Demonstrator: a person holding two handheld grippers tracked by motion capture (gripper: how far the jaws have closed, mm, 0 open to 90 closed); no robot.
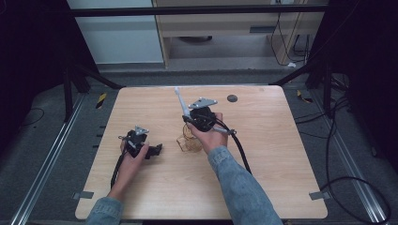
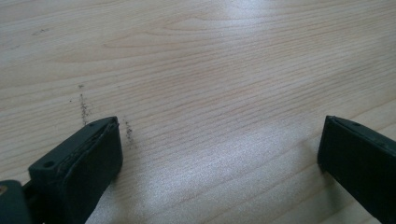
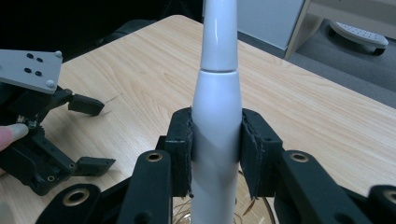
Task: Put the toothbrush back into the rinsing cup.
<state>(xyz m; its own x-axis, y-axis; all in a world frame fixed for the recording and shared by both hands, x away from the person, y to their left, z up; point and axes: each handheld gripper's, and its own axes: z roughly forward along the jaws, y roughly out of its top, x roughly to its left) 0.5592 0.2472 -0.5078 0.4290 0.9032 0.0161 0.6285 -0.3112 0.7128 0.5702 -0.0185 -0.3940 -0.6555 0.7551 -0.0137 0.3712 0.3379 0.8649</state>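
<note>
**Right gripper clamped on a white toothbrush handle, left gripper spread wide over bare wood**

In my right gripper view, the two black pads (image 3: 180, 149) press against either side of a white electric toothbrush (image 3: 215, 116), squeezing its smooth handle just below the seam where the narrower neck begins. The handle stands upright between the jaws and rises out of the top of the view. Below the jaws I see the rim of a clear glass cup (image 3: 254, 210), with the handle's lower end over it; I cannot tell whether the two touch.

From the high view, my right gripper (image 1: 190, 119) sits near the middle of the wooden table (image 1: 263, 154), the toothbrush (image 1: 180, 102) angling up and away from it, the cup (image 1: 187, 143) just beside the hand.

My left gripper (image 1: 157, 149) rests low toward the table's left side, well apart from the toothbrush. In its own view the jaws stand wide apart with nothing between them, just pale wood grain beneath.
</note>
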